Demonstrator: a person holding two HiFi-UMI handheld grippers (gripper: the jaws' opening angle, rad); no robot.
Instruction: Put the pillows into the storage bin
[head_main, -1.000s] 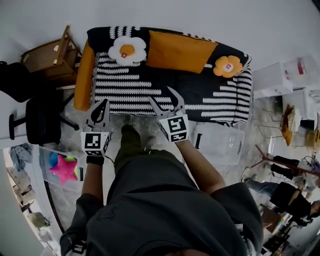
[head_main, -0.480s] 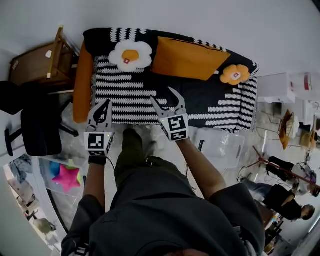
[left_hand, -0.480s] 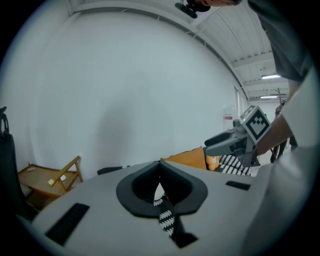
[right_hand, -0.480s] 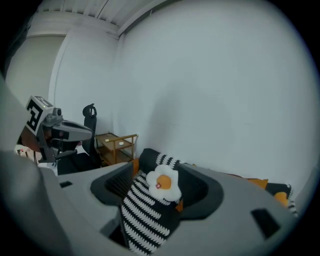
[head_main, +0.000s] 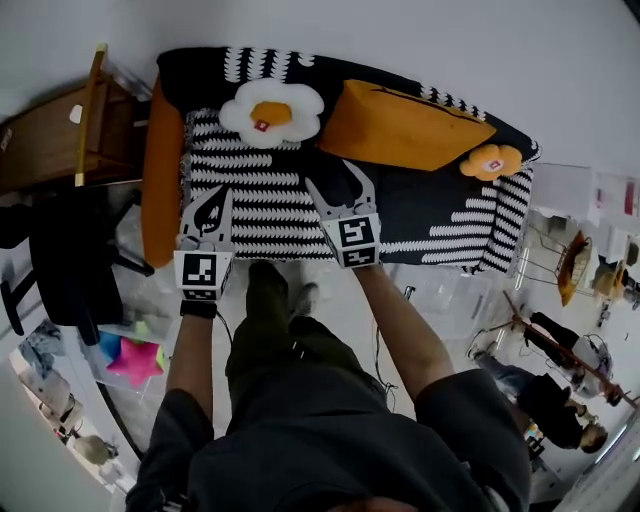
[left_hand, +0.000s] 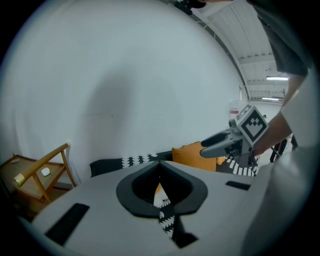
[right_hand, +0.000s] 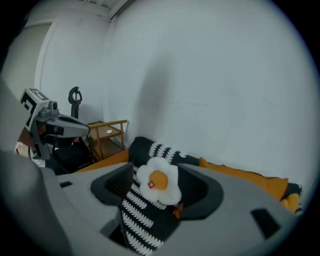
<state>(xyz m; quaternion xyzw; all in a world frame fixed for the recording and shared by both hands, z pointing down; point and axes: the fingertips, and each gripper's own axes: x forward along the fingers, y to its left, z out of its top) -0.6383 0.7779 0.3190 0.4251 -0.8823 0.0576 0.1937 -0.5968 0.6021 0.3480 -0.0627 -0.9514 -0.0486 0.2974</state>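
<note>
Two grippers hung above the sofa (head_main: 265, 195): the left gripper (head_main: 211, 203) had its jaws together and empty, the right gripper (head_main: 333, 184) had wide, empty jaws facing the flower pillow (head_main: 270, 112).

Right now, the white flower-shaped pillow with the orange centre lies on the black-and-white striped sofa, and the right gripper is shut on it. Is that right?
Not quite. The right gripper is open and holds nothing; the white flower-shaped pillow lies on the black-and-white striped sofa, beyond the jaws and untouched. The right gripper view shows it.
</note>
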